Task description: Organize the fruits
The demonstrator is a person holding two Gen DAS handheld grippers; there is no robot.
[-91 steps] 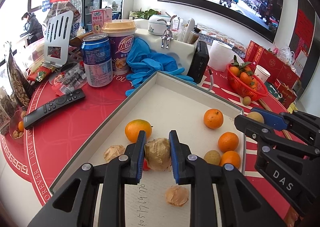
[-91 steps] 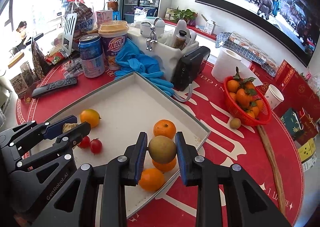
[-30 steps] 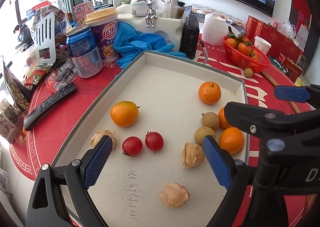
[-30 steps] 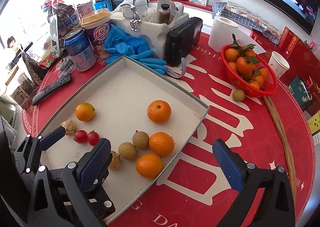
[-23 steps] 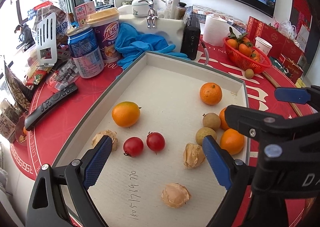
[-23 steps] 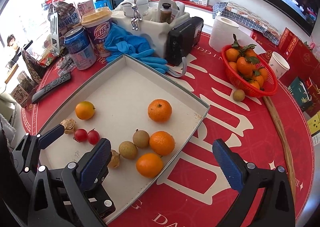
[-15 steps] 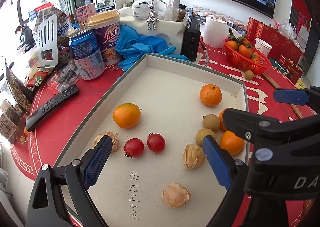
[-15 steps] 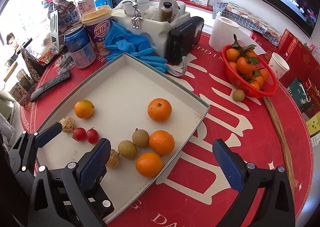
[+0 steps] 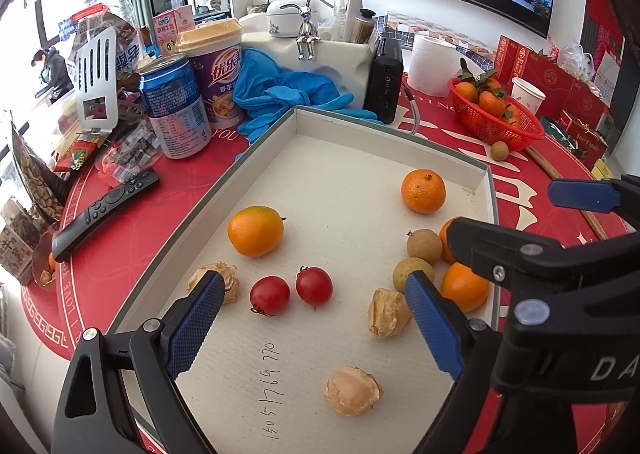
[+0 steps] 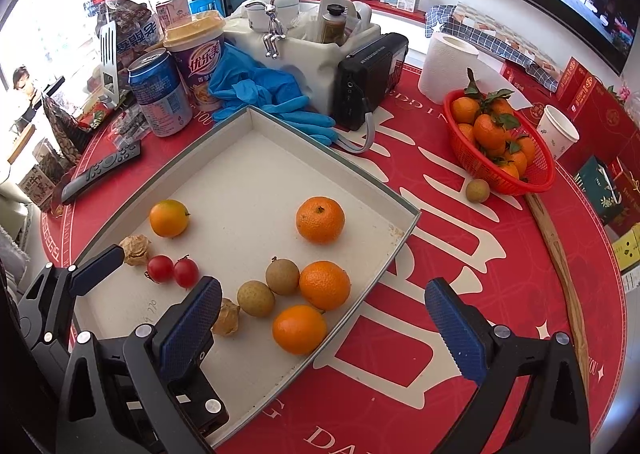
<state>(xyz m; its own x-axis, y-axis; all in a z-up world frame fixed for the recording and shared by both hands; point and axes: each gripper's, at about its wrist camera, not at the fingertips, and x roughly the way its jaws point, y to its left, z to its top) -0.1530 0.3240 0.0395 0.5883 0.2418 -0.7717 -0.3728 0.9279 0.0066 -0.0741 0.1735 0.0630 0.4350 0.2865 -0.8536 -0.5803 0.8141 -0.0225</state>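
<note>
Round red worktop (image 10: 460, 254) with pale lettering, bearing shallow white tray (image 10: 328, 158), red basket (image 10: 536, 174), loose longan (image 10: 477, 190), paper roll (image 10: 444, 66), black radio (image 10: 368, 78), blue gloves (image 10: 260, 94), blue can (image 10: 158, 94), remote (image 10: 100, 170), paper cup (image 10: 556, 132)

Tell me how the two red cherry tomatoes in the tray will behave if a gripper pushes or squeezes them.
The cherry tomatoes are round and lie loose on the tray's flat floor, so a push would probably roll them. Their skin looks smooth and glossy, so they may slip between the pads. They are likely soft, so a hard squeeze could split them.
</note>
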